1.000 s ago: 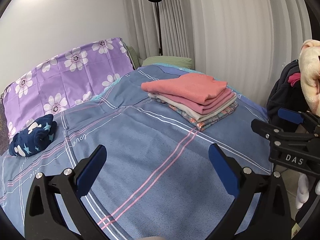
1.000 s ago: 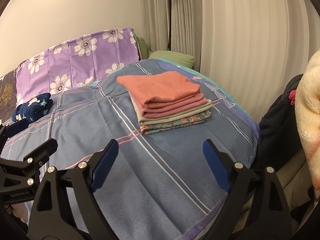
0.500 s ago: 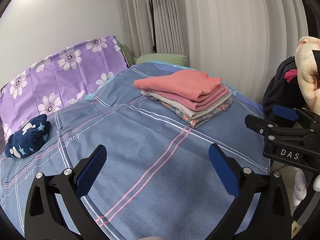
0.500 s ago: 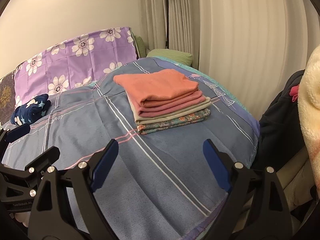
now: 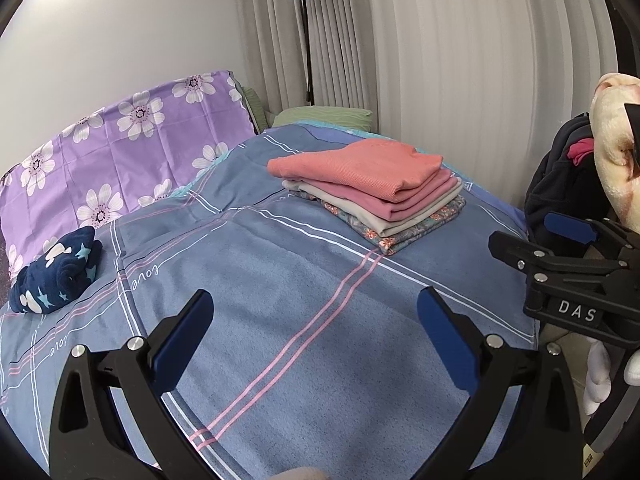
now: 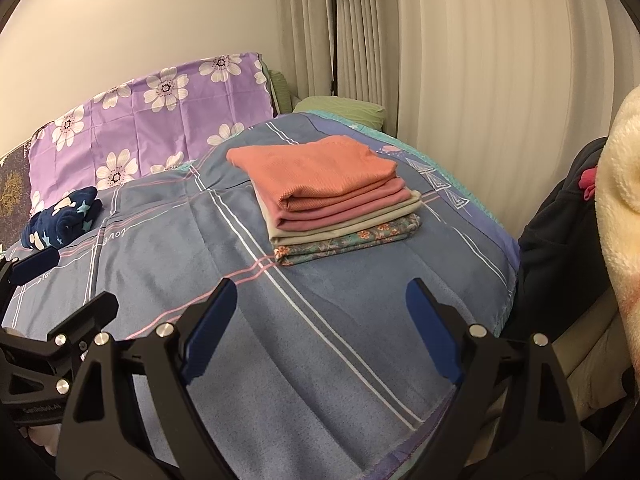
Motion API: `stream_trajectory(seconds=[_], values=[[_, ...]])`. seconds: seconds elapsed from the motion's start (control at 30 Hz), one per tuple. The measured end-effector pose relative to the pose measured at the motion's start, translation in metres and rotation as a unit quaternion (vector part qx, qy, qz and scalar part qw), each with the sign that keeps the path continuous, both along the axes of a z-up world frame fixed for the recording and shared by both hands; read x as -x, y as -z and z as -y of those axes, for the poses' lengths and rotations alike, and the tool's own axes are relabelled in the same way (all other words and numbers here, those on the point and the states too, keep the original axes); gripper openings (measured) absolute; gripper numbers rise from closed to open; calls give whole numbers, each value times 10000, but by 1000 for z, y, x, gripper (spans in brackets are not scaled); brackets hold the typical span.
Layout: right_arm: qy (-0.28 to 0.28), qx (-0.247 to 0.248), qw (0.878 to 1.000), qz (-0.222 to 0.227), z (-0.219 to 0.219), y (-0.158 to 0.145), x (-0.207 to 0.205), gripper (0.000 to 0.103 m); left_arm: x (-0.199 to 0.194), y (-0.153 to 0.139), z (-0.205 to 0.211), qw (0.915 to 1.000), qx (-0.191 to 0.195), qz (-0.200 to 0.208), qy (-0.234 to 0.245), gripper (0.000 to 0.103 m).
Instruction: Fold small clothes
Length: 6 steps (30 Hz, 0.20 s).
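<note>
A stack of folded clothes (image 5: 372, 190), salmon on top, then pink, beige and floral, lies on the blue bedspread (image 5: 280, 280); it also shows in the right wrist view (image 6: 332, 196). A rolled navy garment with stars (image 5: 56, 274) lies at the left near the purple pillow; it also shows in the right wrist view (image 6: 60, 222). My left gripper (image 5: 316, 328) is open and empty above the bed's near part. My right gripper (image 6: 320, 320) is open and empty, short of the stack. The right gripper also shows at the right edge of the left wrist view (image 5: 568, 276).
A purple flowered pillow (image 5: 112, 160) and a green pillow (image 5: 320, 116) lie at the head of the bed. A black floor lamp (image 5: 304, 32) stands by the curtains. A dark bag and a cream fleece (image 6: 616, 208) are to the right of the bed.
Both grippers stayed open and drifted slightly relative to the bed; the stack appears a little closer and more central in the views.
</note>
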State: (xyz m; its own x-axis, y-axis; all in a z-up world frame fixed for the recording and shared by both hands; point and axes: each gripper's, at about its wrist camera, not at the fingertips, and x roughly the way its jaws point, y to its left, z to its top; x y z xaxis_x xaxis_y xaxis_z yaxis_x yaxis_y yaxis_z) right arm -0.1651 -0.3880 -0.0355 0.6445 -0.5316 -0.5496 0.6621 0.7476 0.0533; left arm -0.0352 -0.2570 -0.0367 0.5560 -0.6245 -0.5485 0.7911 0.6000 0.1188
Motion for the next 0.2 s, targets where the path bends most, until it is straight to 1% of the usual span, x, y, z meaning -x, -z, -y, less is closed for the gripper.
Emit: stream_trajectory(seconds=[0.2], values=[[43,19,10000,26,-2,2,4,89,2,0,-1,10000,2,-5,8,102]])
